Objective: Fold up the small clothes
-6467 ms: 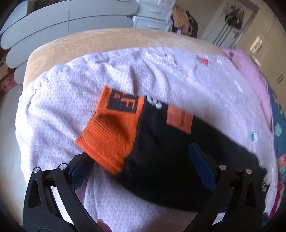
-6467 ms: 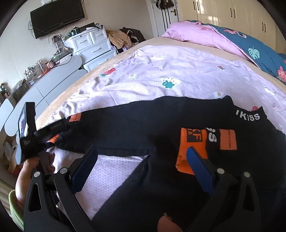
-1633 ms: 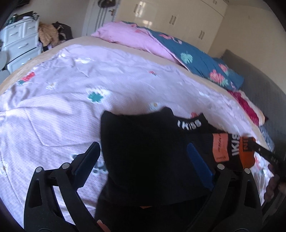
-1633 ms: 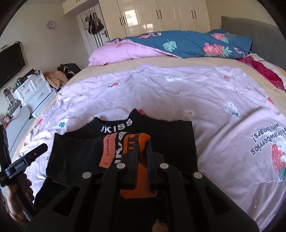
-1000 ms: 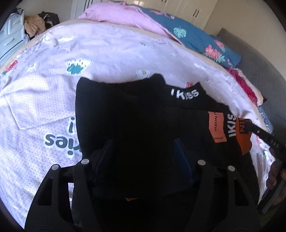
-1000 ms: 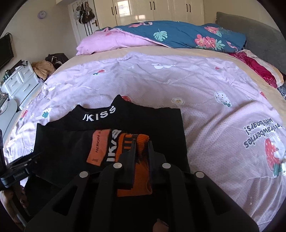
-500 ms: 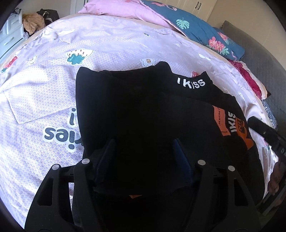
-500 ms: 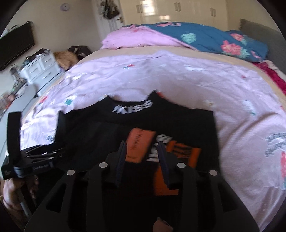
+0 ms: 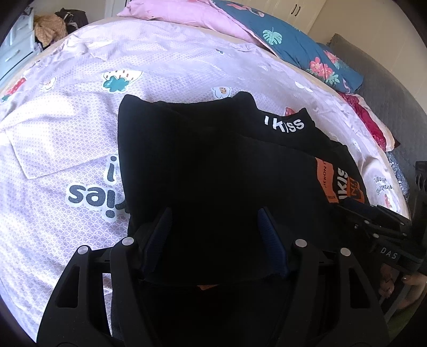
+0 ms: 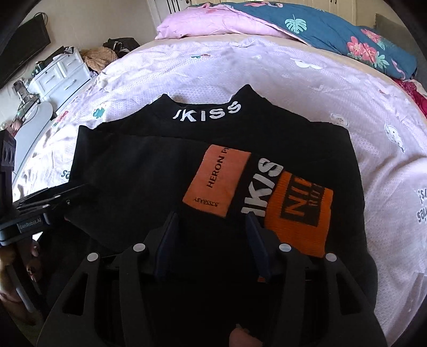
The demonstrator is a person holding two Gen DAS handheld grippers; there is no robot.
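A black sweater [image 9: 213, 160] [image 10: 133, 173] lies folded on the bed, its "IKISS" collar [image 10: 206, 113] at the far side. One sleeve lies across the chest, ending in an orange cuff [image 10: 299, 213] [image 9: 357, 189] beside an orange label patch [image 10: 217, 181]. My right gripper [image 10: 211, 215] is just left of the cuff. Its jaws are opening over black cloth and pinch nothing. It shows at the right edge of the left wrist view [image 9: 347, 204]. My left gripper [image 9: 214, 211] [image 10: 85, 190] stands part-way open over the sweater's near left edge, cloth lying between the pads.
The lilac printed sheet [image 9: 66, 133] surrounds the sweater. Pink [image 10: 213, 24] and teal floral [image 10: 347, 32] pillows lie at the far end. White drawers [image 10: 61, 74] stand beyond the bed's left side. A person's hand [image 10: 29, 261] holds the left gripper's handle.
The right gripper has let go of the orange cuff, opened, and shifted left and lower. The cuff now lies flat on the sweater. The left gripper has stayed put.
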